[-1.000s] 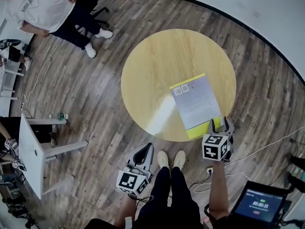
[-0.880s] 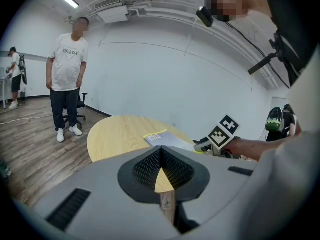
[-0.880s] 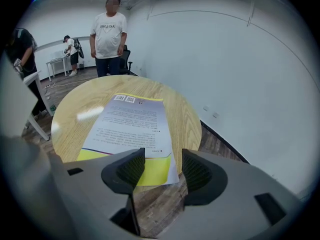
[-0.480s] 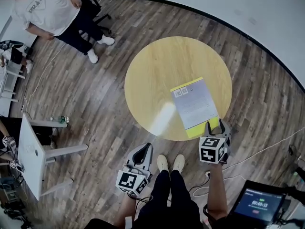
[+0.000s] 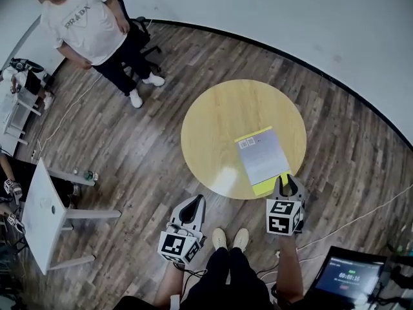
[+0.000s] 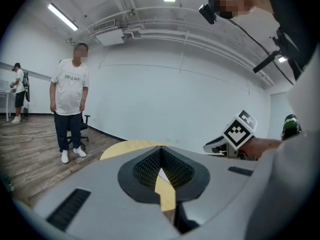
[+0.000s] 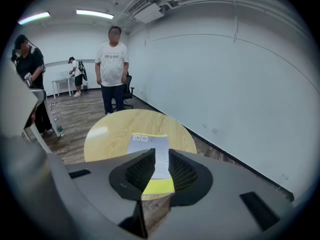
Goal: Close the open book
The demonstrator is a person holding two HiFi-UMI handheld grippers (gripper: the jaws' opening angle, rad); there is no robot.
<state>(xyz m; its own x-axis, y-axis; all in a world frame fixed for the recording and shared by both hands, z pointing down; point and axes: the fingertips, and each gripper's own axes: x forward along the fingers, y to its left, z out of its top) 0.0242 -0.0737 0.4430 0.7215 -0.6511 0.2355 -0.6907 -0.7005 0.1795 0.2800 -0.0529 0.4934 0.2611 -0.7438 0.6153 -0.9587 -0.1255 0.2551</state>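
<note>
**Head view.** Round table (image 5: 219, 118), pale wood top, on a plank floor. Book (image 5: 261, 158) closed and flat on the table's near-right part, with its near edge at the table's rim. Grey cover with fine print and two small white labels at the far end. Yellow strip along the far edge and a wider yellow band at the near end. Right gripper (image 5: 288, 185) just off the table's near rim, over the book's yellow end, not touching it. Left gripper (image 5: 194, 205) off the table on the near-left side, over the floor, well apart from the book. Standing person (image 5: 90, 31) in a white shirt well beyond the table's far-left side.

**Left gripper view.** Tongs drawn together at the tips, nothing gripped. Table top in sight beyond them. Marker cube of the right gripper off to the right.

**Right gripper view.** Tongs closing, a narrow gap left between the pads, nothing inside it. Book centred on the table beyond that gap, grey cover uppermost, labels farthest, yellow band nearest.
</note>
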